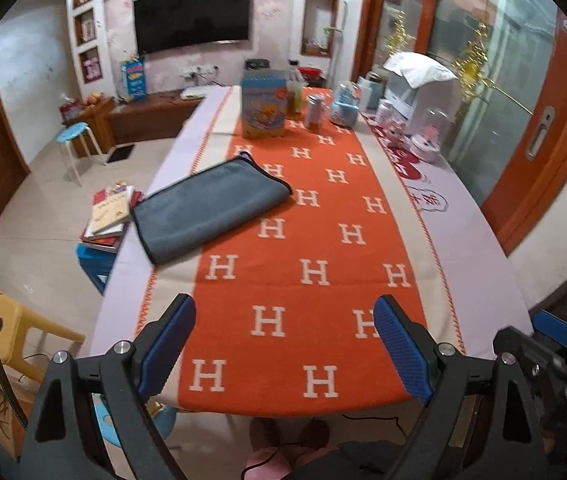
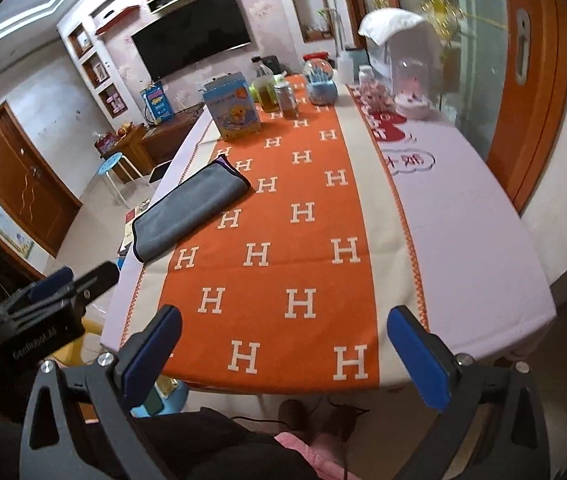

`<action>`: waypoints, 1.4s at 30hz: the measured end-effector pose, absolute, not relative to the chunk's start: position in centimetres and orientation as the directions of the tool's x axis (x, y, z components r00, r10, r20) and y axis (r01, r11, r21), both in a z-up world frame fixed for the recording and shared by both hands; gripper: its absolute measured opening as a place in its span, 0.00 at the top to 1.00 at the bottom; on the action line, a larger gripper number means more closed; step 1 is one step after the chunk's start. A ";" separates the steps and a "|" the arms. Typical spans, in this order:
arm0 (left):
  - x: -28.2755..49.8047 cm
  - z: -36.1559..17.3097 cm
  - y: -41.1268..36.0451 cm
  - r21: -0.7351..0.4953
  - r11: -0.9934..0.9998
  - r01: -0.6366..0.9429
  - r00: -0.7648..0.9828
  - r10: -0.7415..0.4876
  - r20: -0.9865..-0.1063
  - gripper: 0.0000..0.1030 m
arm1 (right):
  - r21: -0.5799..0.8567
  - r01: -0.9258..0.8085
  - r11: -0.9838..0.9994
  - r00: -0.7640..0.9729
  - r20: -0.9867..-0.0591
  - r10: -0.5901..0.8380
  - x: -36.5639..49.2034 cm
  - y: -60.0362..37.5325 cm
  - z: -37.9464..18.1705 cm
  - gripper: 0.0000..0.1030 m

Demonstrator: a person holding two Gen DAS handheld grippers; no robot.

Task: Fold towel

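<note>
The towel point(image 1: 209, 210) lies on the left part of the counter point(image 1: 475, 240), half on the orange runner point(image 1: 303, 240), well apart from both grippers. It looks soft, light and limp, so a corner or the dark edge seems best to pinch. It is grey and already doubled into a rectangle. The left gripper point(image 1: 283, 346) and right gripper point(image 2: 285, 354) have jaws apart, holding nothing.
</note>
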State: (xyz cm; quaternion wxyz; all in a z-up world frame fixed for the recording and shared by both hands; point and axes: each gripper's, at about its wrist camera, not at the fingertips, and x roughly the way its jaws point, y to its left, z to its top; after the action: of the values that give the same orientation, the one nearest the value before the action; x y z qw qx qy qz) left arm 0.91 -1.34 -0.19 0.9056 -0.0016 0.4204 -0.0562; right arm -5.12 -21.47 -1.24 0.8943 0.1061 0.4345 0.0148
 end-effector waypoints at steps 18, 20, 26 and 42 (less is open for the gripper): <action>-0.8 0.1 -1.0 0.031 0.998 0.053 0.690 -0.014 -0.724 0.01 | 0.167 0.060 0.984 0.626 -0.775 0.093 -5.0 -20.4 -1.8 0.00; -0.8 0.1 -1.0 0.031 0.998 0.051 0.690 -0.013 -0.724 0.01 | 0.159 0.064 0.985 0.626 -0.775 0.085 -5.1 -20.4 -1.9 0.00; -0.9 -0.2 -1.2 0.028 0.998 0.061 0.687 -0.022 -0.726 0.01 | 0.156 0.071 0.985 0.624 -0.777 0.078 -5.0 -20.6 -2.1 0.00; -0.1 -0.5 -1.7 0.024 0.997 0.070 0.686 -0.031 -0.727 0.01 | 0.152 0.081 0.985 0.613 -0.787 0.072 -4.6 -21.3 -2.3 0.00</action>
State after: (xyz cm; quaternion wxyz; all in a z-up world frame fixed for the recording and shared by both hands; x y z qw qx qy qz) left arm -0.06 -1.75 -0.47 0.9179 0.0251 0.3952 -0.0275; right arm -4.60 -21.27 -2.26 0.8939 0.0864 0.4399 -0.0025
